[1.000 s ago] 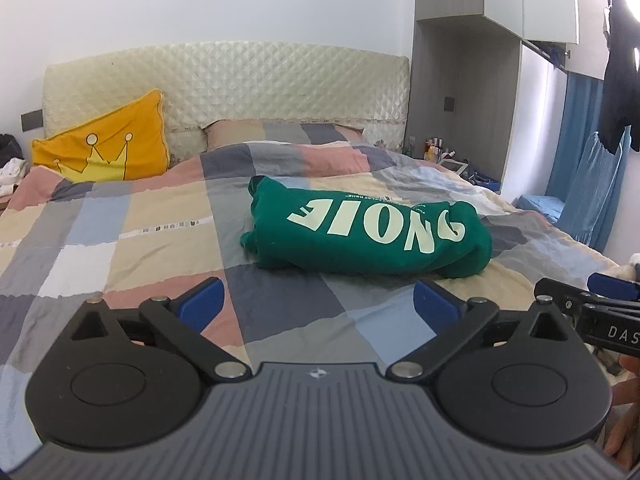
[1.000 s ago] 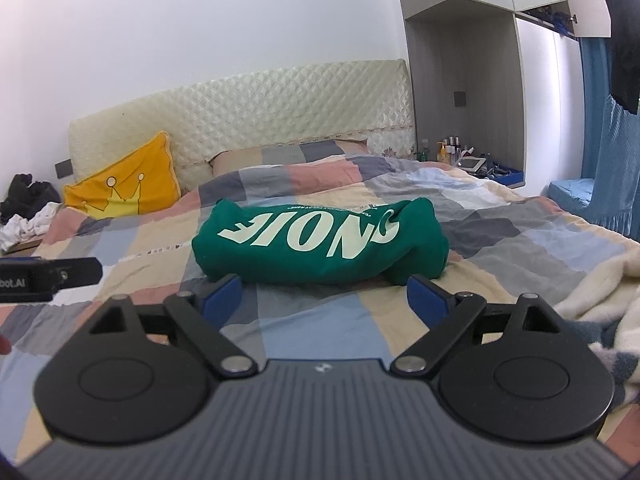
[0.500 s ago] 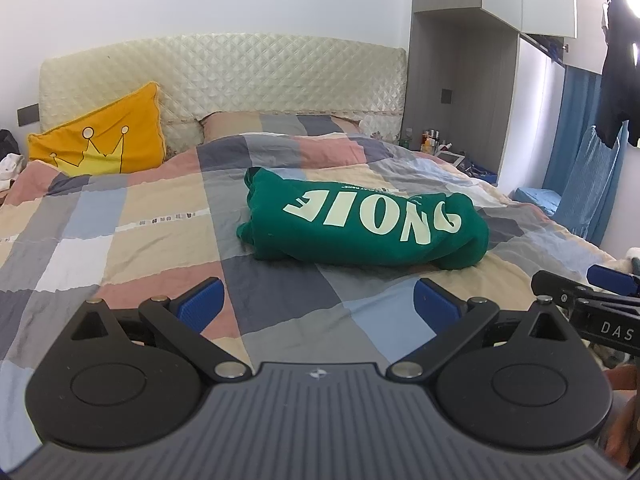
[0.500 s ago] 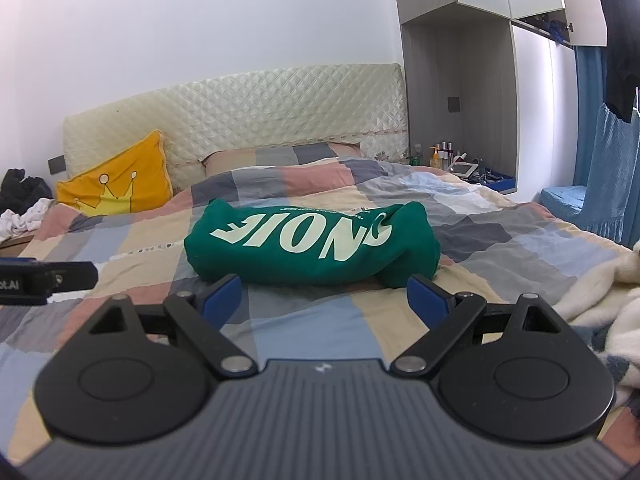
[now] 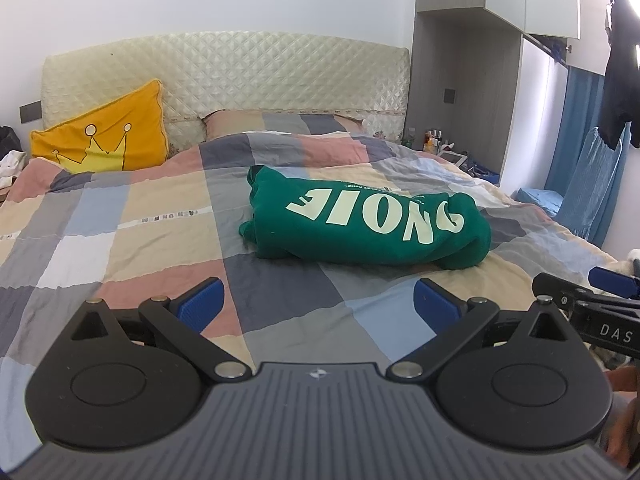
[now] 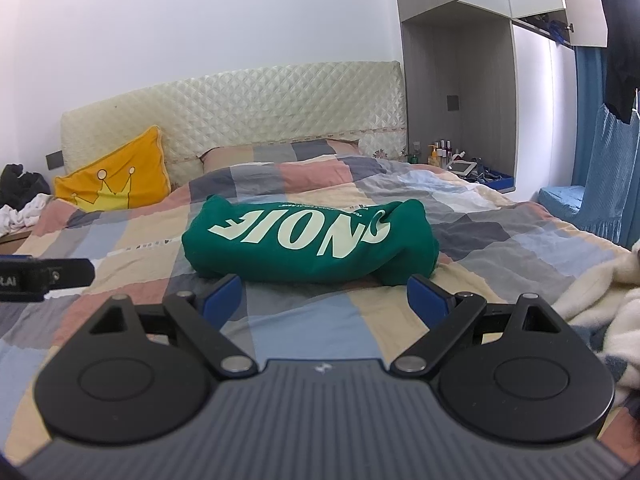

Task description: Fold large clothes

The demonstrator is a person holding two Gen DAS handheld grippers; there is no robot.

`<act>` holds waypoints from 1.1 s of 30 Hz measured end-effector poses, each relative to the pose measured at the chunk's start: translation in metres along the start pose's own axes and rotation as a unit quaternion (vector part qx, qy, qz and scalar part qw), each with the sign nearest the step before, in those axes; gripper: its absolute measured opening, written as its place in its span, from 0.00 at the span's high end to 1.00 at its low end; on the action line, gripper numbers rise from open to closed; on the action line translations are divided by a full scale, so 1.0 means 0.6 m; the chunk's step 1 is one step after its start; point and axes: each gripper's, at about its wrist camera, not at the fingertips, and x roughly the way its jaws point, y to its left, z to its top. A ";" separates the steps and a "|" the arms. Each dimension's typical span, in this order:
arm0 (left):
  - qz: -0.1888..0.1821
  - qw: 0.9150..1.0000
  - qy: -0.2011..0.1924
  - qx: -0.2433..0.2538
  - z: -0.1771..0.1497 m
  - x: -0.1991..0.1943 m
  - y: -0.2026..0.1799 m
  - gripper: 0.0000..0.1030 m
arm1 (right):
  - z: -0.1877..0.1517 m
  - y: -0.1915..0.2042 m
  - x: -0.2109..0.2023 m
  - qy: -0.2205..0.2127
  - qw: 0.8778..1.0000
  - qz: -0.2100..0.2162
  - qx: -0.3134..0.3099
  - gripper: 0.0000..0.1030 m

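- A green sweatshirt with pale lettering lies folded into a thick bundle in the middle of the bed, resting on the checked quilt. The lettering reads upside down from this end of the bed.
- The left gripper hovers over the near part of the quilt. Its blue pads stand wide apart with only bedding showing between them; it has hold of nothing.
- The right gripper sits just short of the sweatshirt's near edge, its jaws likewise spread wide and empty. The bundle lies just beyond its fingertips, not between them.
- Each gripper shows at the edge of the other's view, so the two are side by side.
- A yellow cushion with a crown drawing leans on the quilted headboard at the far left.
- A fluffy white blanket is bunched at the right edge of the bed.
- Dark clothes hang up on the right, by blue curtains.
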 end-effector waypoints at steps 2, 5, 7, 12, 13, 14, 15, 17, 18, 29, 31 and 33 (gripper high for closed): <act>0.001 1.000 0.001 0.000 0.000 0.001 0.000 0.01 | 0.000 0.000 0.000 -0.001 1.000 0.000 0.000 0.11; 0.001 1.000 0.001 0.000 -0.002 -0.001 -0.003 0.01 | 0.000 0.000 0.000 -0.003 1.000 -0.002 0.000 0.11; 0.000 1.000 0.001 0.001 -0.002 -0.001 -0.003 0.01 | -0.002 -0.001 0.000 -0.003 1.000 -0.001 0.001 0.11; -0.002 1.000 -0.003 -0.005 -0.004 -0.003 -0.003 0.01 | -0.001 -0.002 0.000 -0.003 1.000 -0.002 0.002 0.11; -0.002 1.000 -0.004 -0.004 -0.005 -0.003 -0.003 0.01 | -0.001 -0.002 -0.001 -0.003 1.000 -0.002 0.002 0.11; -0.002 1.000 -0.003 -0.004 -0.005 -0.004 -0.003 0.01 | -0.002 -0.002 -0.001 -0.004 1.000 -0.002 0.003 0.11; -0.002 1.000 -0.003 -0.003 -0.006 -0.003 -0.003 0.01 | -0.001 -0.002 -0.001 -0.004 1.000 -0.001 0.003 0.11; -0.002 1.000 -0.003 -0.005 -0.006 -0.004 -0.004 0.01 | -0.001 -0.002 -0.002 -0.004 1.000 -0.002 0.002 0.11; -0.002 1.000 -0.003 -0.005 -0.005 -0.003 -0.004 0.01 | -0.001 -0.002 -0.002 -0.004 1.000 -0.002 0.002 0.11; -0.002 1.000 -0.004 -0.004 -0.005 -0.004 -0.004 0.01 | -0.001 -0.003 0.000 -0.004 1.000 -0.001 0.003 0.11; -0.003 1.000 -0.004 -0.004 -0.006 -0.004 -0.004 0.01 | -0.001 -0.003 0.000 -0.003 1.000 -0.001 0.003 0.11; -0.003 1.000 -0.004 -0.004 -0.005 -0.004 -0.004 0.01 | -0.001 -0.003 -0.001 -0.003 1.000 -0.001 0.003 0.11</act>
